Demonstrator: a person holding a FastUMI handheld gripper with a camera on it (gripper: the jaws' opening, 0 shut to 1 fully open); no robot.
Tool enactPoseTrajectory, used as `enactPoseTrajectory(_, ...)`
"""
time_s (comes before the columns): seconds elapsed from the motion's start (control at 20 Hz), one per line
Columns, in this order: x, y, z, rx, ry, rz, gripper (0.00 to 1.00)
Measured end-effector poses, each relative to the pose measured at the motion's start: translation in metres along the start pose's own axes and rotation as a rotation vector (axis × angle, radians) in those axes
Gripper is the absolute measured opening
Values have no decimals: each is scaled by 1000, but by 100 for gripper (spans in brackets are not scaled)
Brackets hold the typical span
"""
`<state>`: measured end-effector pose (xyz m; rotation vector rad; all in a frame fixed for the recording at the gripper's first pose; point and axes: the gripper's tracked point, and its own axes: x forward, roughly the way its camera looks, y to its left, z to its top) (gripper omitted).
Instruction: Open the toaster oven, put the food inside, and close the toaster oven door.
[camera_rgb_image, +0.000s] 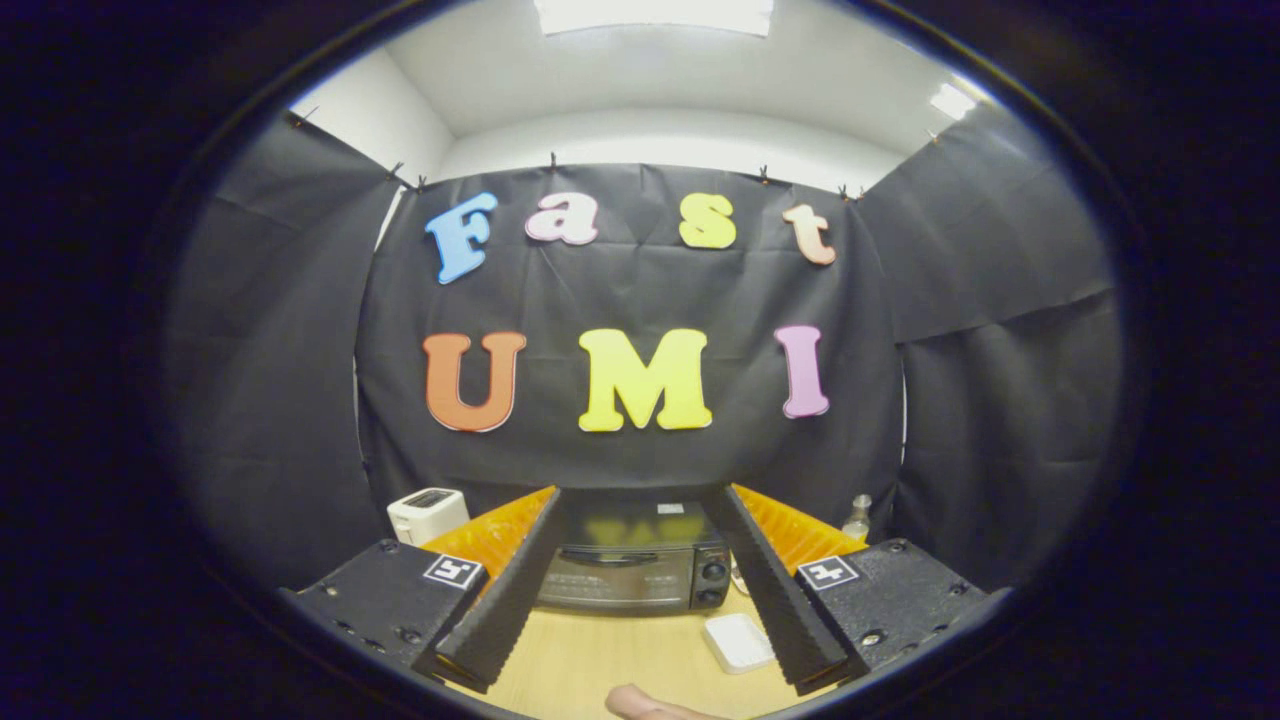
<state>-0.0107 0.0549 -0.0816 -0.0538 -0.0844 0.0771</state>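
Note:
A black toaster oven (630, 572) stands on the wooden table (590, 660) beyond my fingers, framed by the gap between them. Its glass door is closed, with the handle bar across the top of the door and two knobs (713, 583) on its right side. My gripper (635, 500) is open wide and holds nothing; its fingertips (545, 500) reach up to about the oven's top. A pinkish rounded piece of food (650, 705) lies on the table close below, between the finger bases.
A small white tray (738, 641) lies on the table just right of the oven's front, beside my right finger. A white pop-up toaster (428, 514) stands behind the left finger. A small bottle (856, 516) stands at the back right.

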Motion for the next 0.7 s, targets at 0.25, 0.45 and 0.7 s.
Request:
enactPoseTrajectory(0.25, -47, -24, 14, -30, -17, -1, 100)
enactPoseTrajectory(0.45, -61, -32, 14, -30, -23, -9, 100)
enactPoseTrajectory(0.7, -72, -23, 9, -26, -15, 37, 100)
